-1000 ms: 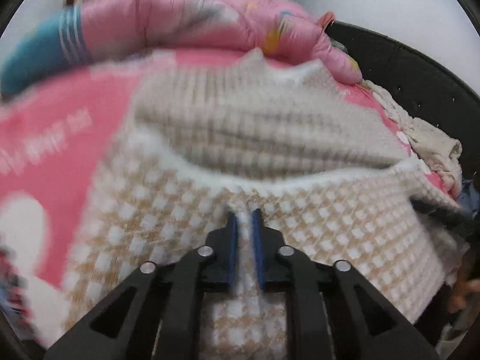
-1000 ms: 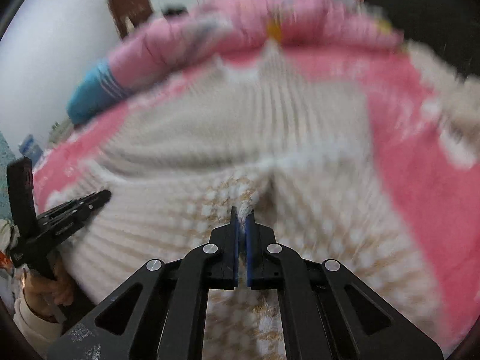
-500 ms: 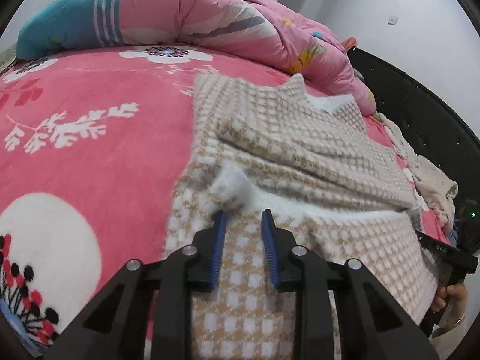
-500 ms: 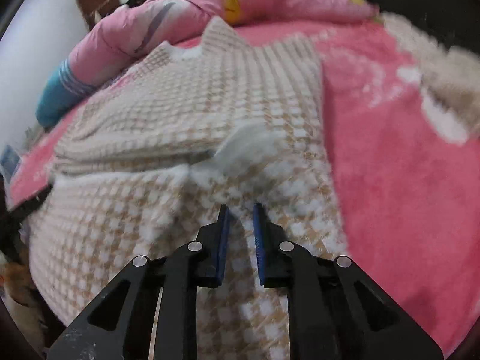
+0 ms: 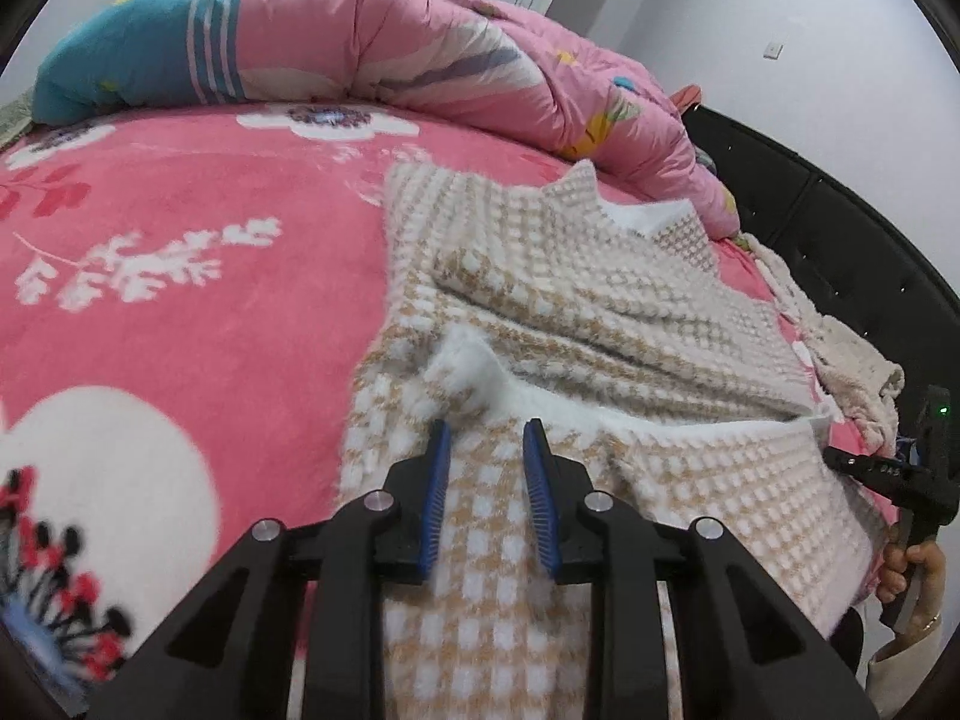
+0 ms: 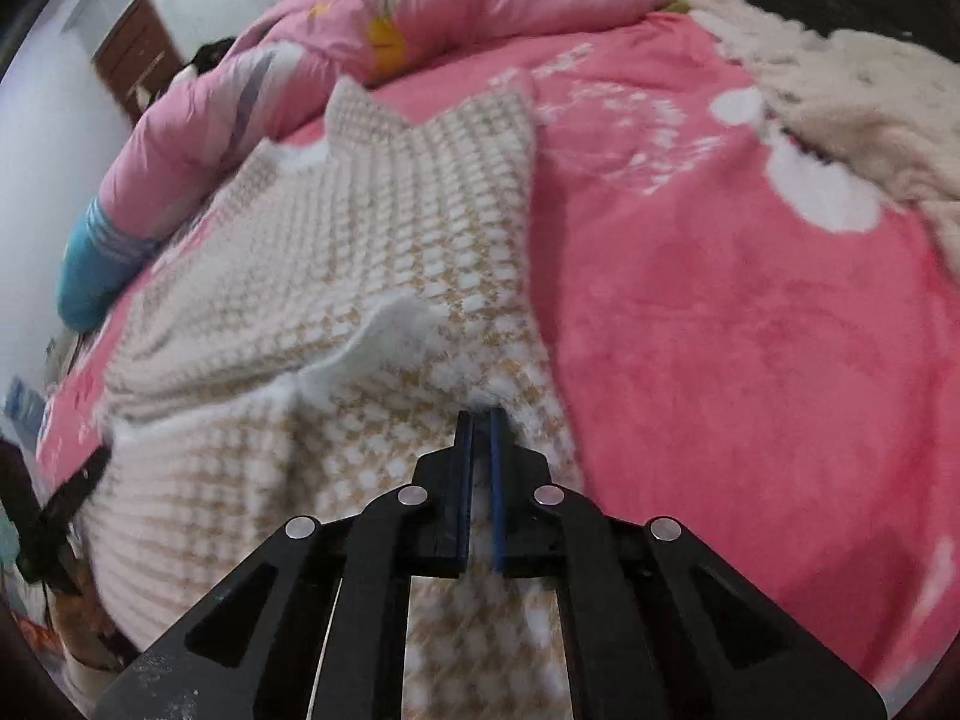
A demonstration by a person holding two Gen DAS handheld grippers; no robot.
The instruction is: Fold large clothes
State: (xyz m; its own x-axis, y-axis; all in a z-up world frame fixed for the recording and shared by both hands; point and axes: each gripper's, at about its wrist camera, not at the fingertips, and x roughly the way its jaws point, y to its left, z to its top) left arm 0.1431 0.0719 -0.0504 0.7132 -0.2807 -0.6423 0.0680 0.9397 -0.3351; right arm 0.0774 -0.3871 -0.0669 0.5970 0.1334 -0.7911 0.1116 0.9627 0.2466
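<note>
Checked sweater point(image 5: 600, 324), folded on pink bed point(image 5: 180, 312): left gripper point(image 5: 487, 438) angled down, fingers released above it; right gripper point(image 6: 480, 420) angled down, fingers opening, fabric edge between.

A tan-and-white checked fleece garment point(image 5: 600, 324), its turned-back edge showing a plain white lining, spreads over a hot-pink bed blanket point(image 5: 180, 312) printed with white flowers, white sprigs and red leaves. At the far side, a paler pink quilt point(image 5: 420, 60) carries grey, yellow and blue motifs, with a teal end striped white. A cream fuzzy cloth point(image 6: 840, 84) lies at far right. Both grippers are black with blue pads.
</note>
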